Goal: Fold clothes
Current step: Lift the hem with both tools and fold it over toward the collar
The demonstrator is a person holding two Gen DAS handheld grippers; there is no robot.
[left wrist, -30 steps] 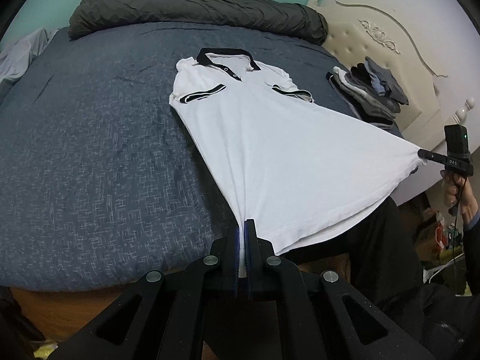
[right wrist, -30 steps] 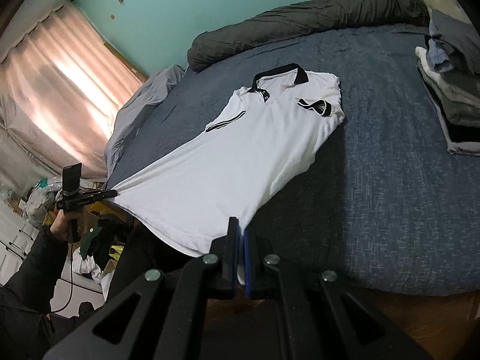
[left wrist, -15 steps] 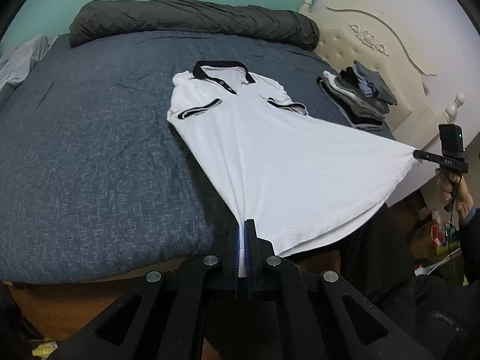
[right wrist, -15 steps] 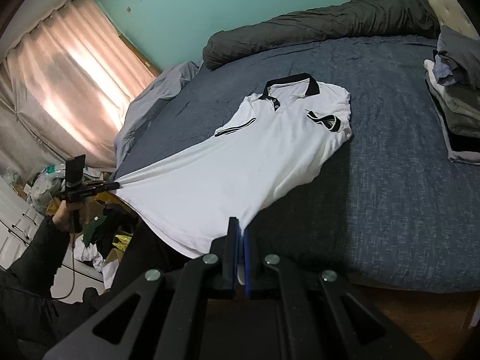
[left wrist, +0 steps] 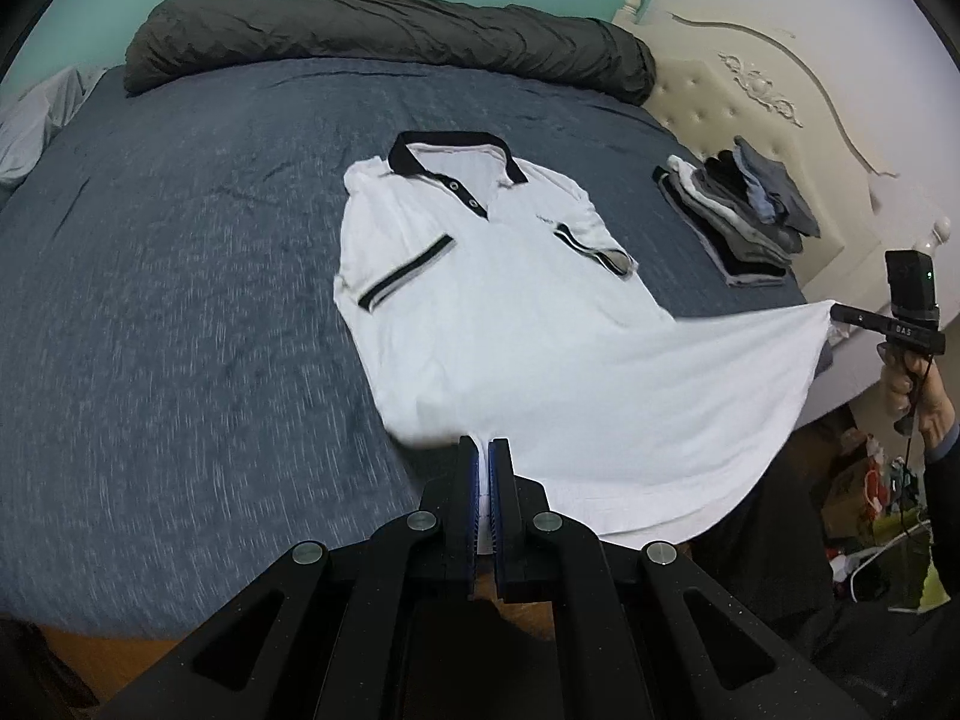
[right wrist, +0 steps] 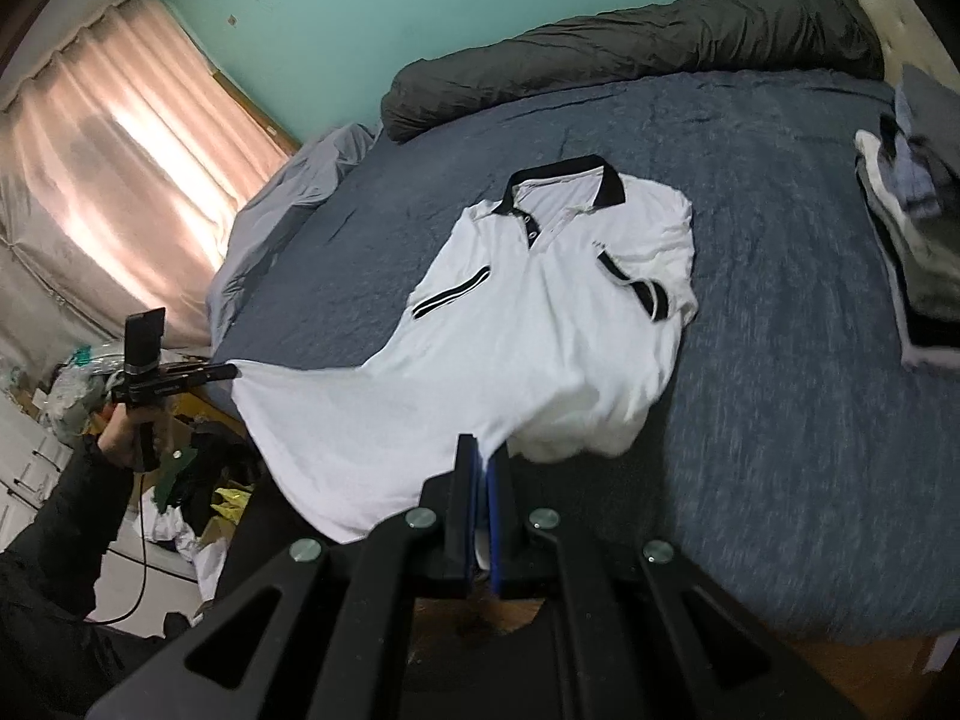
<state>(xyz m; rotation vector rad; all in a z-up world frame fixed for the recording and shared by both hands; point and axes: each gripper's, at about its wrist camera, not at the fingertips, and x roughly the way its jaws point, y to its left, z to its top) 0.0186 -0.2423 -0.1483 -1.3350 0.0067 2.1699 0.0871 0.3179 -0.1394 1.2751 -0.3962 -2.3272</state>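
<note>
A white polo shirt [left wrist: 510, 312] with a black collar and black-trimmed sleeves lies face up on the dark blue bed [left wrist: 180, 300], sleeves folded in over the chest. My left gripper [left wrist: 485, 450] is shut on one corner of its hem. In the same view the right gripper [left wrist: 837, 313] pinches the opposite hem corner at the far right, held by a hand. In the right wrist view the shirt [right wrist: 552, 324] billows loosely near my right gripper [right wrist: 483, 450], which is shut on the hem; the left gripper [right wrist: 231, 369] holds the far corner.
A stack of folded clothes [left wrist: 738, 222] sits on the bed near the cream headboard [left wrist: 750, 78]. A dark rolled duvet [left wrist: 384, 24] lies along the far side. Pink curtains [right wrist: 108, 138] and floor clutter [right wrist: 198, 498] are beside the bed.
Both grippers have moved forward over the bed with the hem. The shirt's lower half has gone slack and bunches up, where it was stretched taut before.
</note>
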